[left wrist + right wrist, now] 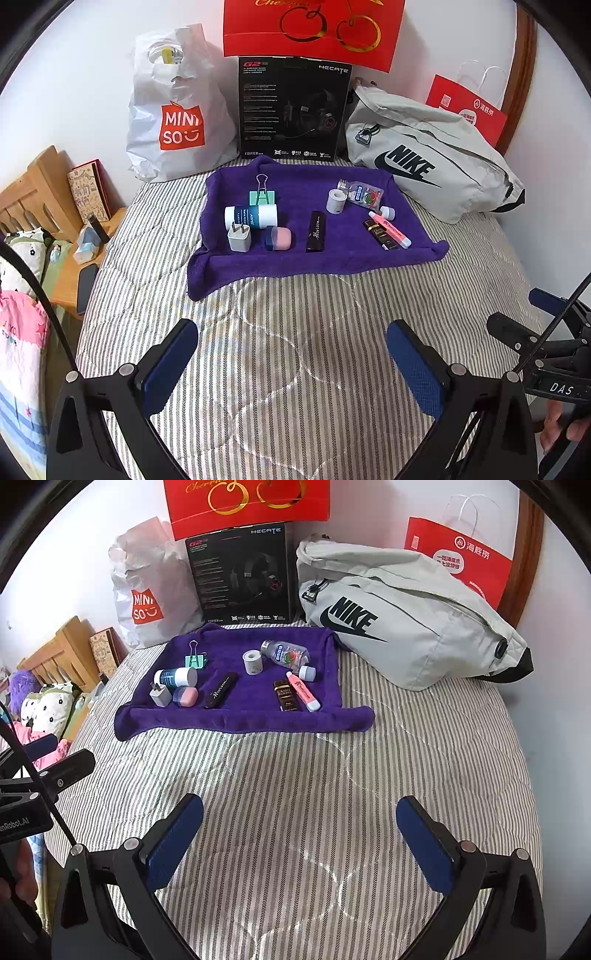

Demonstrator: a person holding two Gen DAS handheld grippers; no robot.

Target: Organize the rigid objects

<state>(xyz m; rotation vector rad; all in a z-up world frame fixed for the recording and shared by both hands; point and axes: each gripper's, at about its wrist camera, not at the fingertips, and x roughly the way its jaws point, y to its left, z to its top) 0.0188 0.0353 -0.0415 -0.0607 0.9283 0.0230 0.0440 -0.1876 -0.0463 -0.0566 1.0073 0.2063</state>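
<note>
On bed, purple towel carries charger, highlighter, small bottles. Left gripper and right gripper hover, fingers released.

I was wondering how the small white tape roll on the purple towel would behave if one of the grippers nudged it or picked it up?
The white tape roll seems to stand on its flat end on the purple towel, so a nudge would probably slide or tip it. Once tipped, its round shape would likely roll. It looks small and hollow, so probably light and fairly stiff.
</note>
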